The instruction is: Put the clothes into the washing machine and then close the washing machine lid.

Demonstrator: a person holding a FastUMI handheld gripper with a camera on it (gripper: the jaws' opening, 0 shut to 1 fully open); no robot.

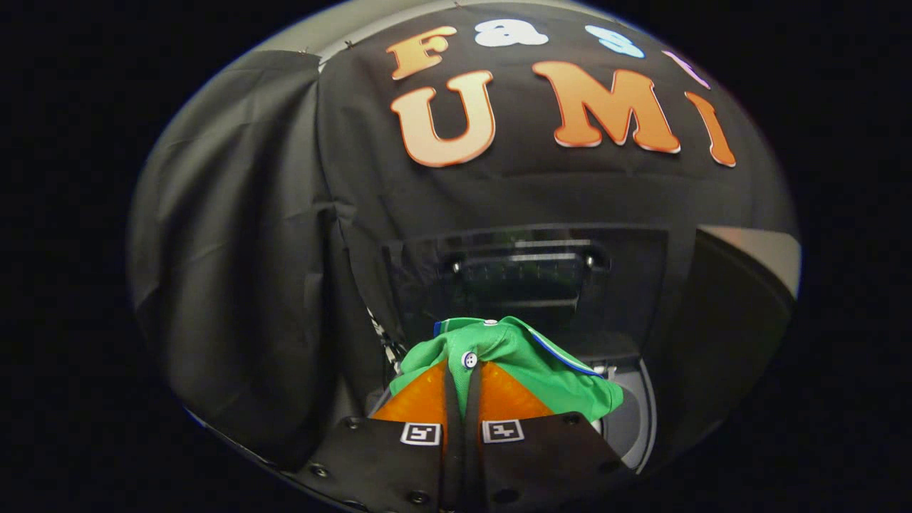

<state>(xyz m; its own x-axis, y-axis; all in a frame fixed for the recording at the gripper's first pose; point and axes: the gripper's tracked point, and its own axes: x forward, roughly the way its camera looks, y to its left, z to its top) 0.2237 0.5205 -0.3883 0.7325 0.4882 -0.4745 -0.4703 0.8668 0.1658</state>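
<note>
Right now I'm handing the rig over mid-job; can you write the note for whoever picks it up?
Claw: shut on the green shirt, fabric pinched between both fingers.
Shirt: held up above the washing machine's opening, not yet inside.
Lid: standing open behind the shirt.
Done: shirt picked up and carried over the machine.
Left: lower and release the shirt into the drum, then close the lid.

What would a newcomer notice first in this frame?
The bright green shirt with its white button, bunched at the tips of the gripper, whose jaws stand nearly together and pinch the cloth. Behind it stands the raised dark lid of the washing machine, whose pale rim curves beside the shirt.
</note>
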